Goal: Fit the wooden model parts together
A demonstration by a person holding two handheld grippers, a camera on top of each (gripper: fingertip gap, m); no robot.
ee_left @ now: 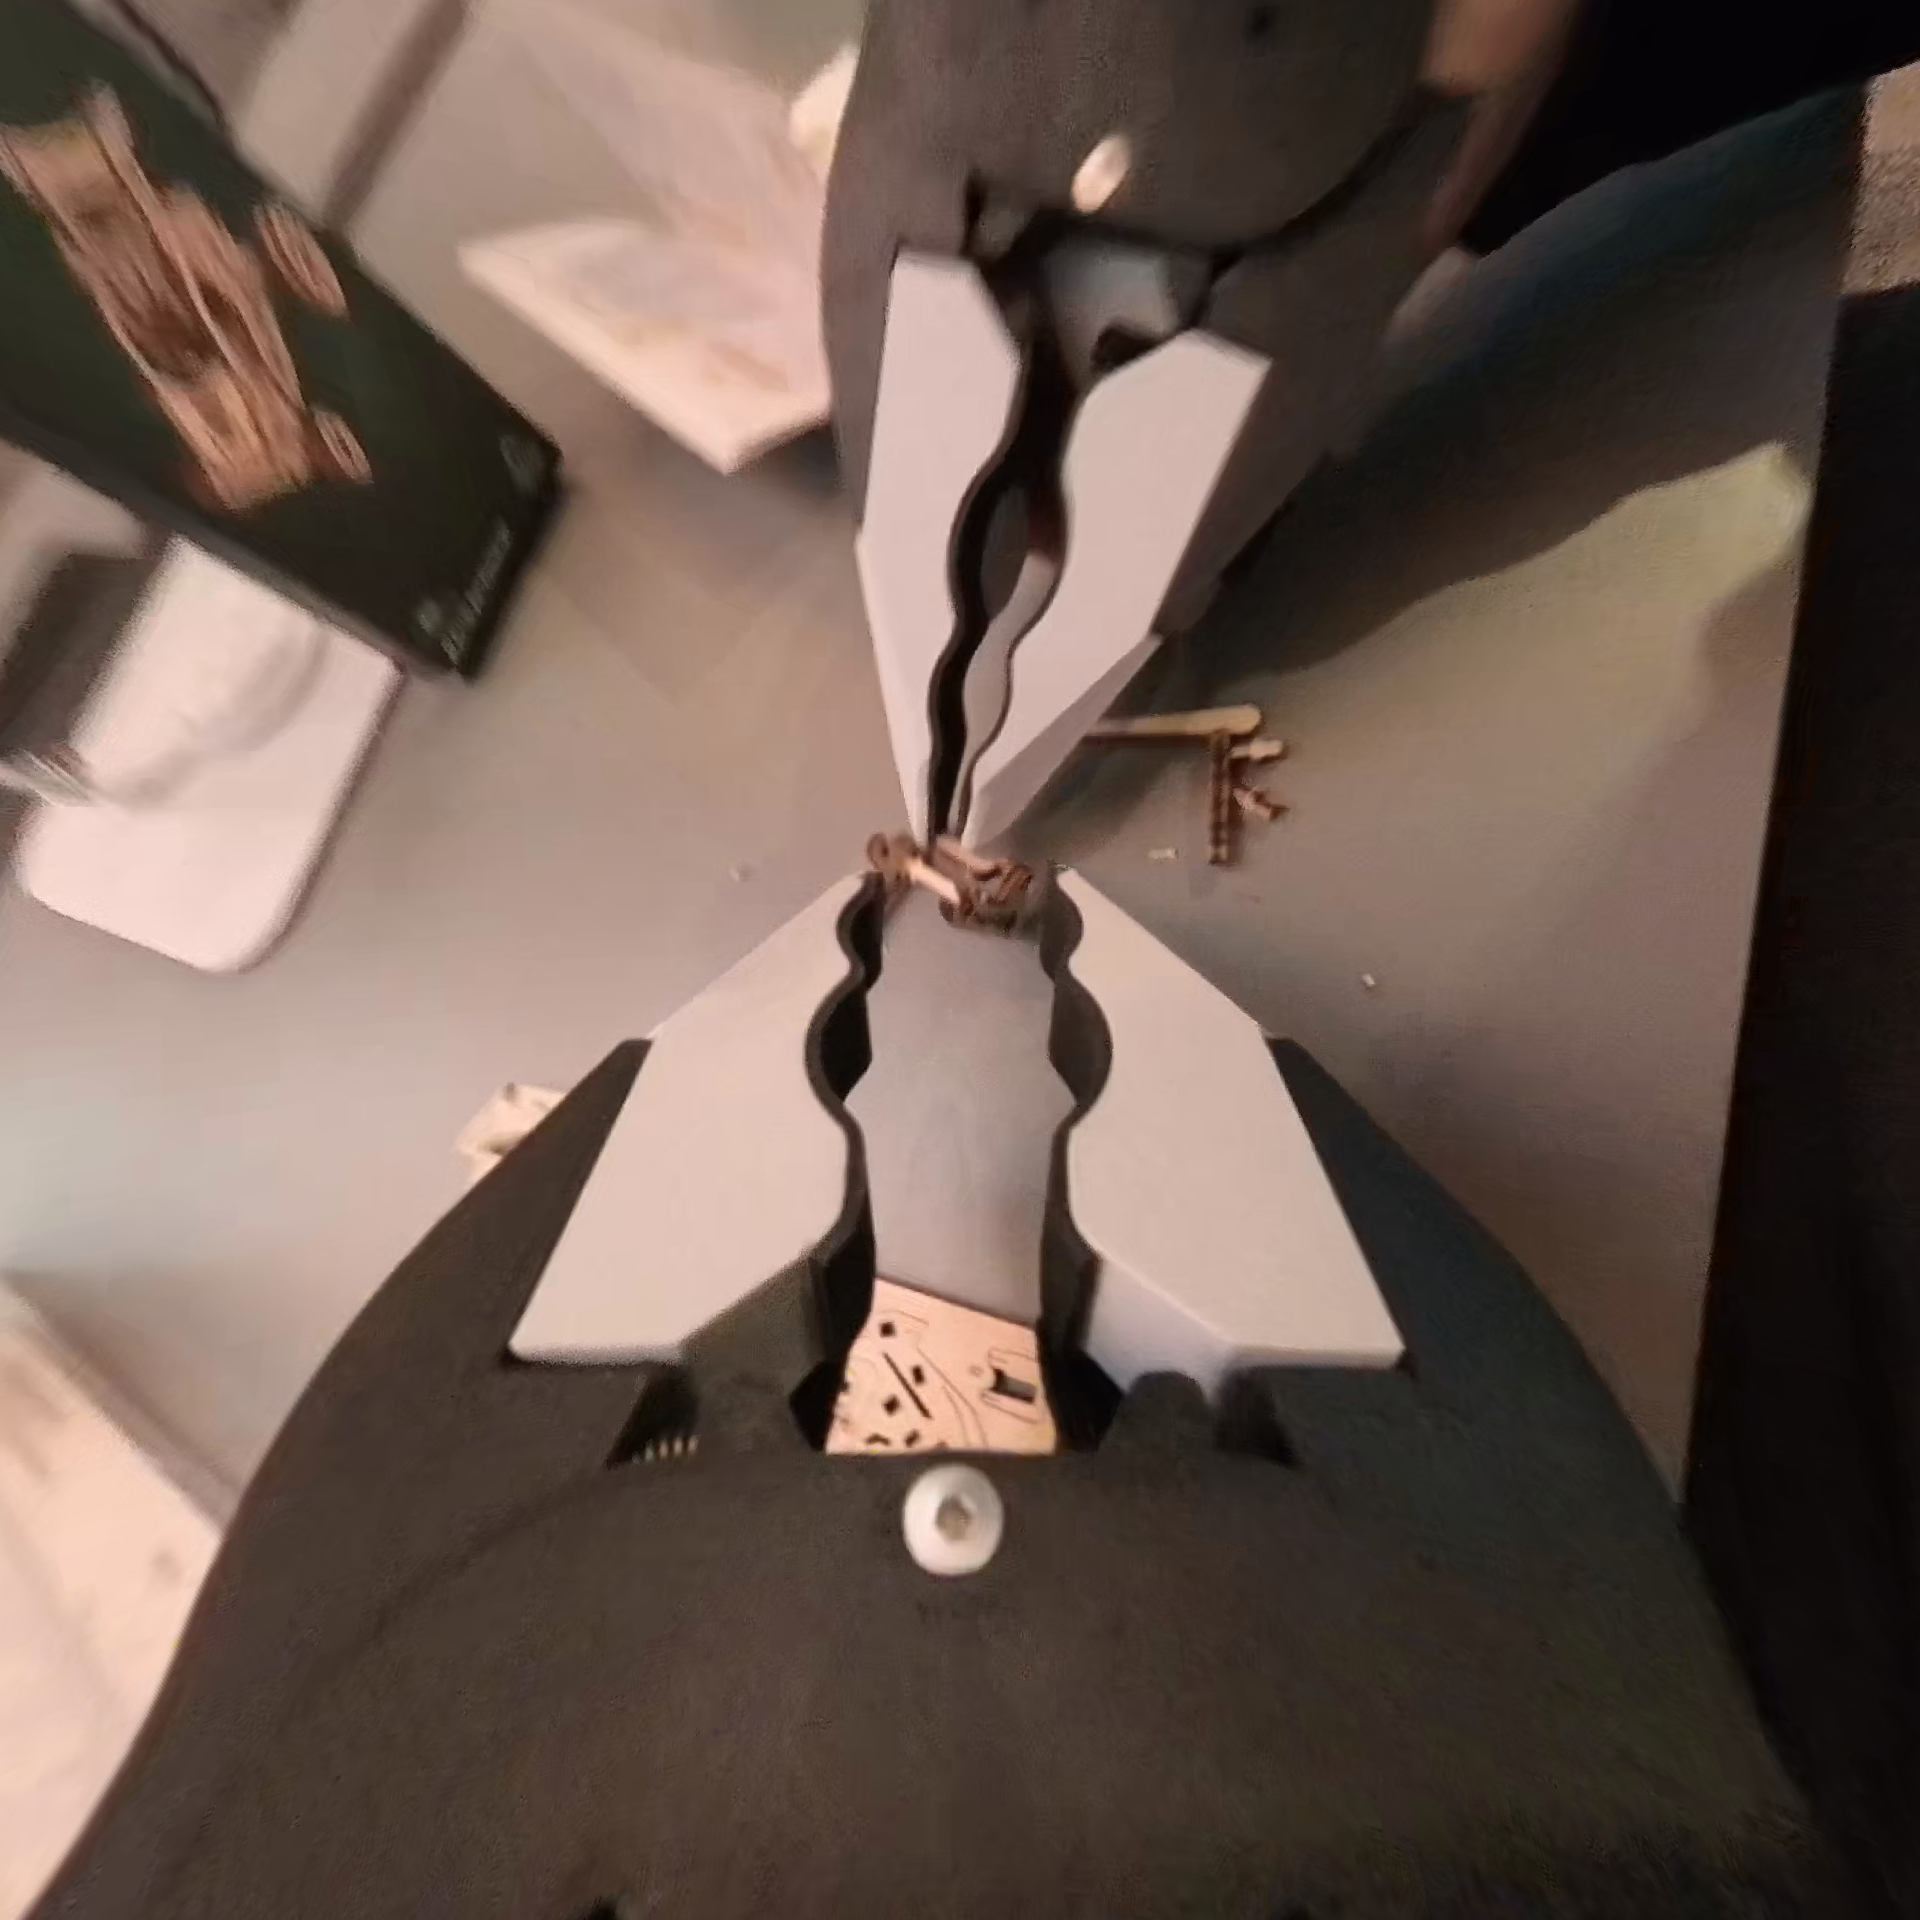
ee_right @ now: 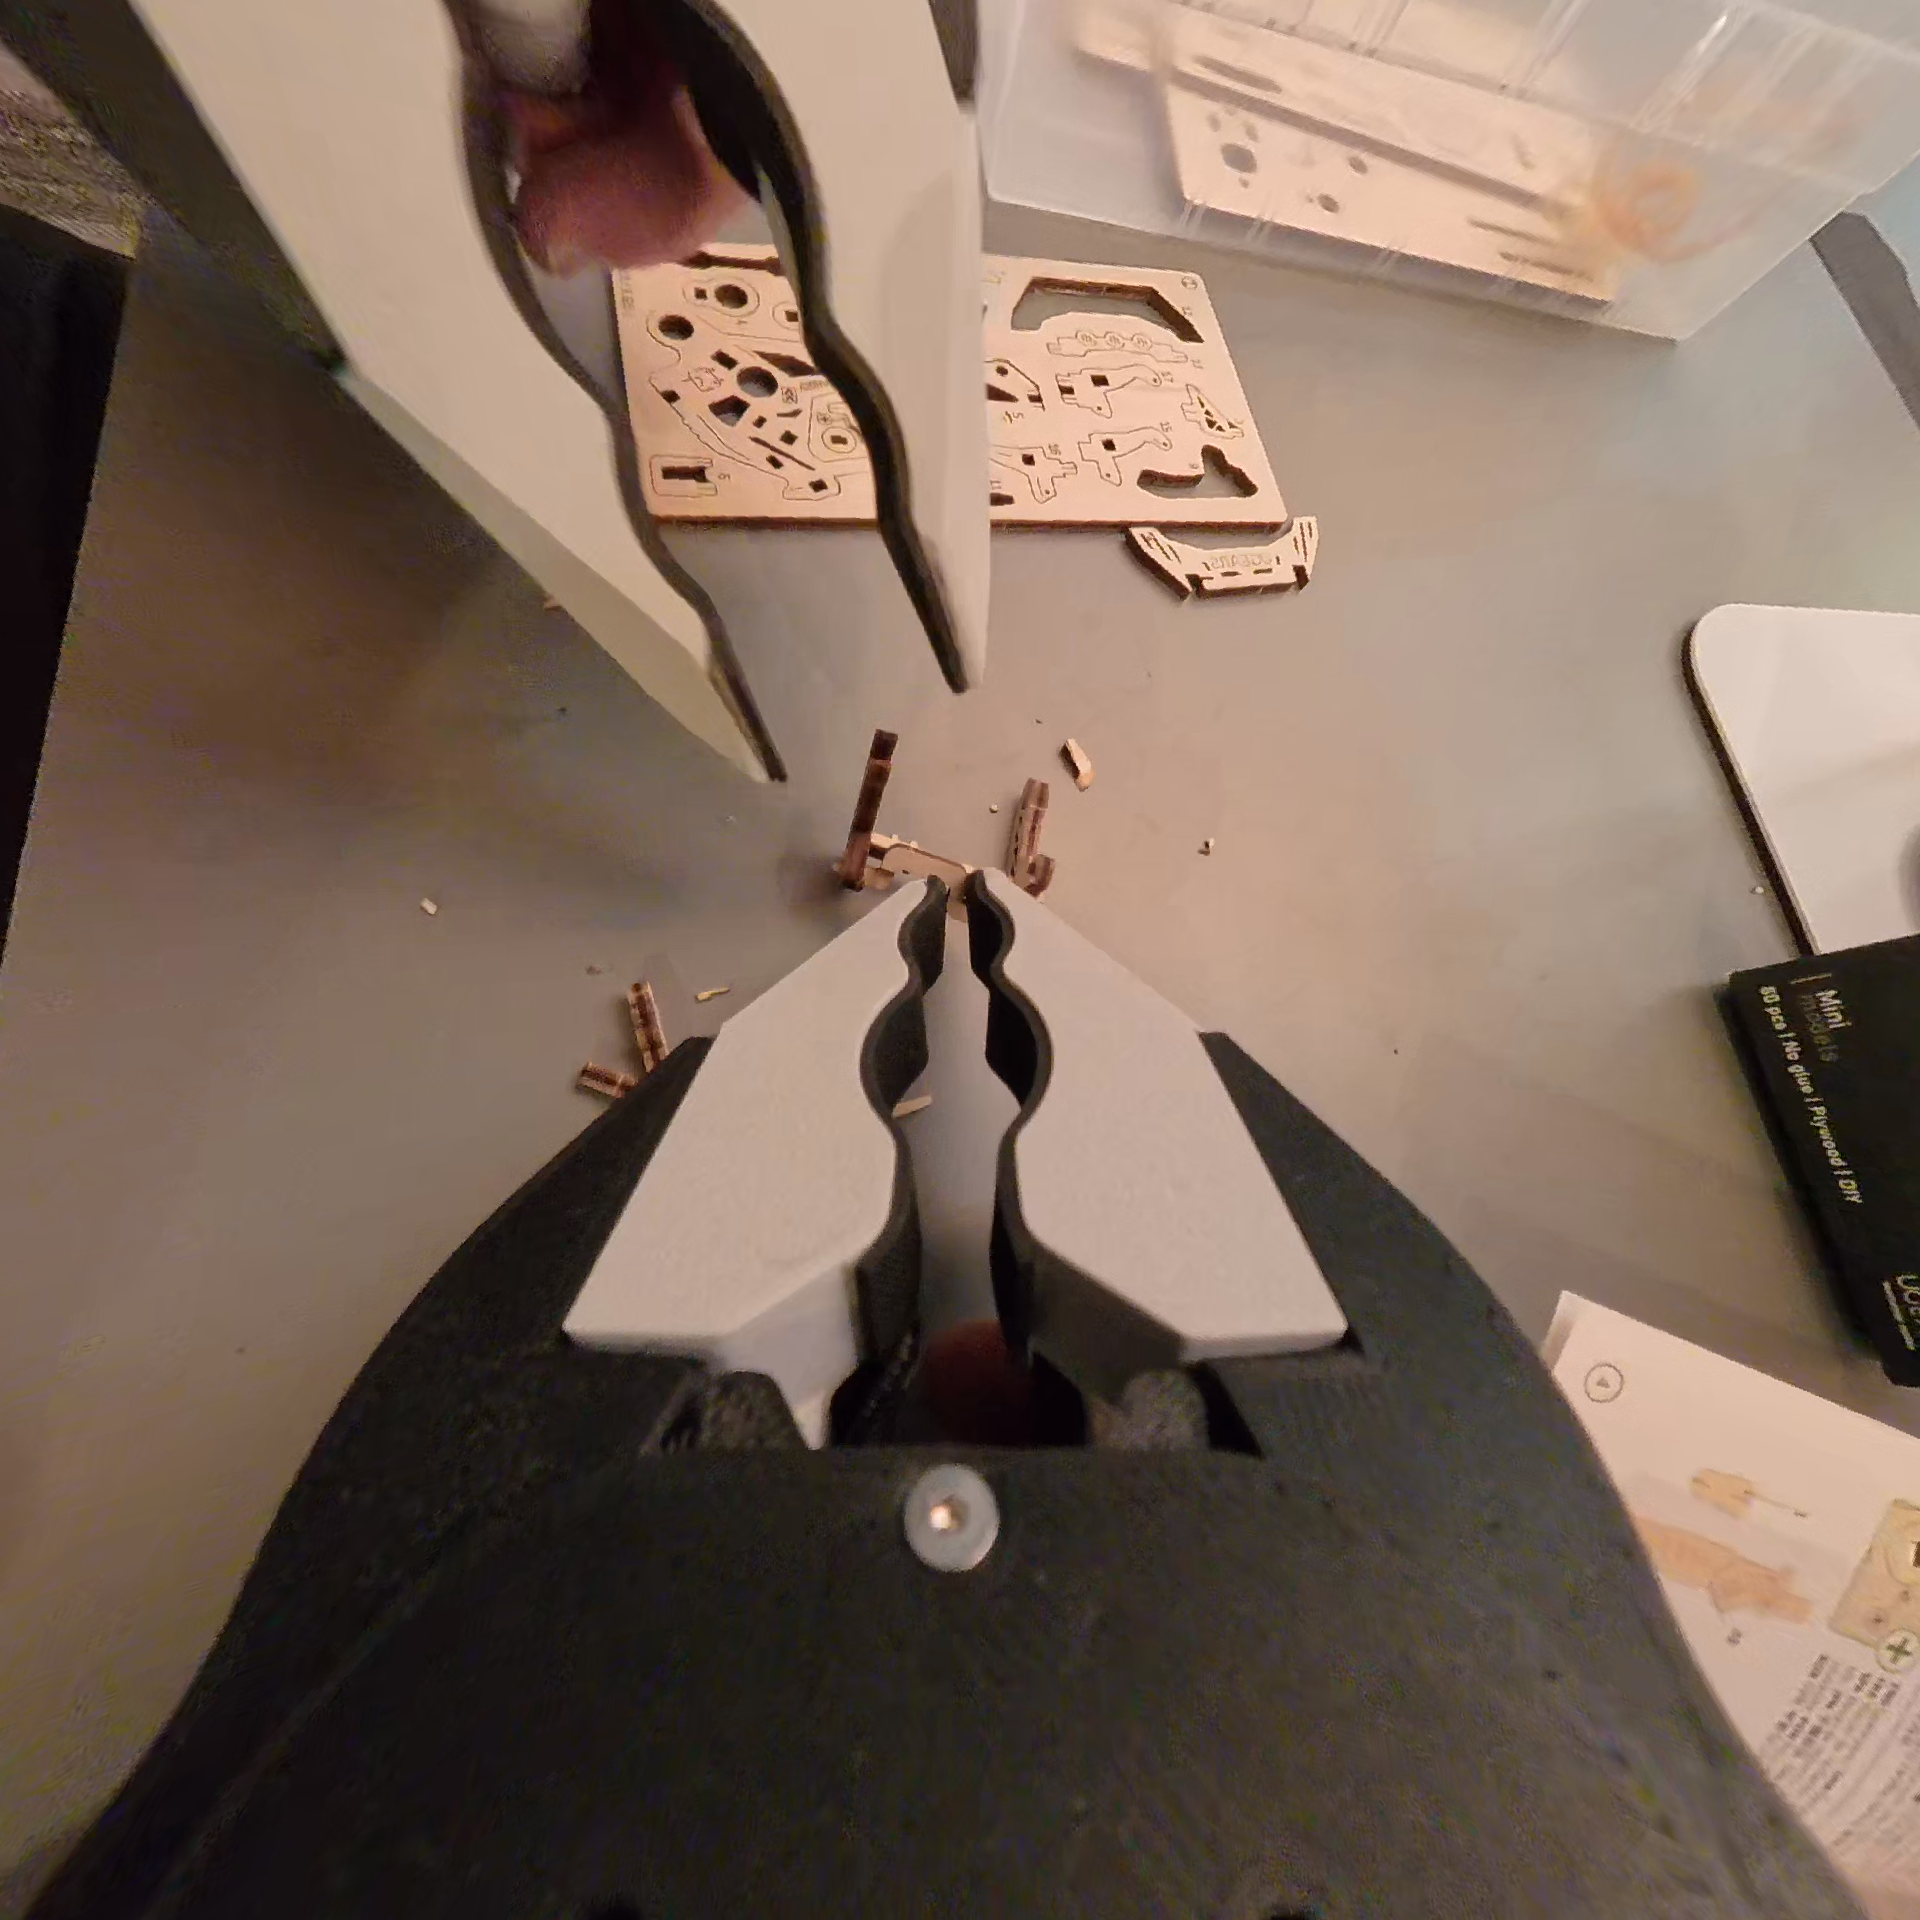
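the job looks only partly done: a small wooden sub-assembly (ee_right: 902, 854), a flat piece crossed by a toothed upright strip, is already slotted together, but a second toothed strip (ee_right: 1034, 831) stands apart just at its 3 o'clock side, the parts sheet (ee_right: 1132, 395) at 12 o'clock has many pieces unpunched, and loose offcuts (ee_right: 634, 1029) lie at 8 o'clock on the grey table (ee_right: 1403, 727). so my guess is that most of the fitting is left. the right gripper (ee_right: 957, 883) comes in low from 6 o'clock, its tips nearly together and pinching the flat tab end of the sub-assembly near the table. the left gripper (ee_right: 868, 727) points down from 12 o'clock with its fingers spread and nothing between them in that view; in its own blurred view the left gripper (ee_left: 961, 883) has the wooden cluster lying across its spread tips, and i cannot tell whether either pad touches it, so i read it as released. a black box (ee_right: 1829, 1143) and a leaflet (ee_right: 1766, 1610) sit at 4 o'clock, a clear bin (ee_right: 1455, 125) at 1 o'clock.
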